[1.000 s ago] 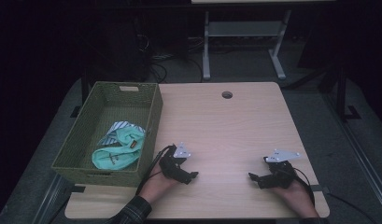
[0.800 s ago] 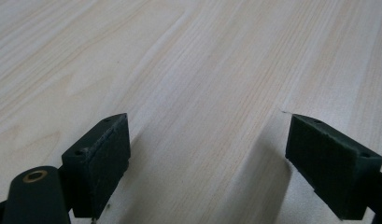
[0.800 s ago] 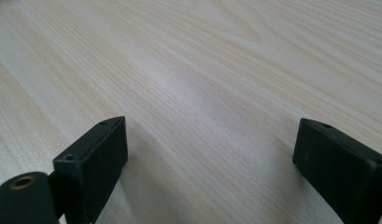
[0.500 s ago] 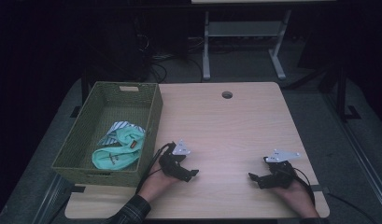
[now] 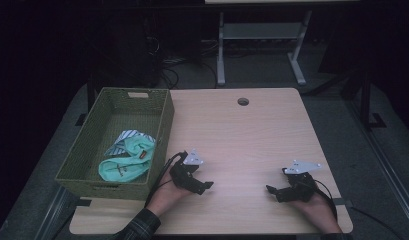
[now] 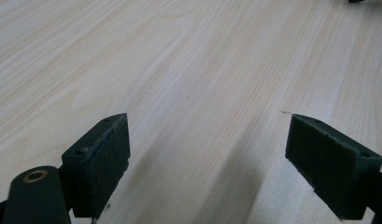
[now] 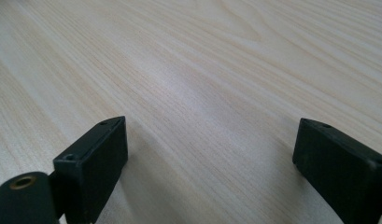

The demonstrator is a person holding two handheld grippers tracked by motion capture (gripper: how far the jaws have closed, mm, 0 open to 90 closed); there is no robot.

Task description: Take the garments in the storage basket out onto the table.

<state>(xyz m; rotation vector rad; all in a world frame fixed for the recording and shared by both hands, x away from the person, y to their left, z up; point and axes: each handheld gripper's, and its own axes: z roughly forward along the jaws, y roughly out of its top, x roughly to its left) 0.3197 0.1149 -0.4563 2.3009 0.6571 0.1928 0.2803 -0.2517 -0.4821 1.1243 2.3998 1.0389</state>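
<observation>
- The left gripper (image 5: 204,185) rests low on the wooden table (image 5: 242,140), near its front edge, just right of the basket (image 5: 164,125). Its tips point toward the middle of the table.
- In the left gripper view its two black jaws stand wide apart, with only bare wood grain between them; the left gripper (image 6: 207,154) pinches nothing.
- The right gripper (image 5: 271,190) lies near the front right part of the table, well apart from the left one, tips pointing left toward it.
- In the right gripper view the jaws of the right gripper (image 7: 209,161) are likewise spread wide over bare wood, holding nothing.
- A grey three-cornered plate sits on top of each gripper, and a cable trails back from each toward the person's hands.
- The woven green basket stands on the left side of the table, its long side running away from the person.
- Inside it, toward the near end, lies a crumpled mint-green cloth (image 5: 129,162), with a striped cloth (image 5: 128,136) partly under it on the far side.
- A small round hole (image 5: 243,101) sits in the table near its far edge.
</observation>
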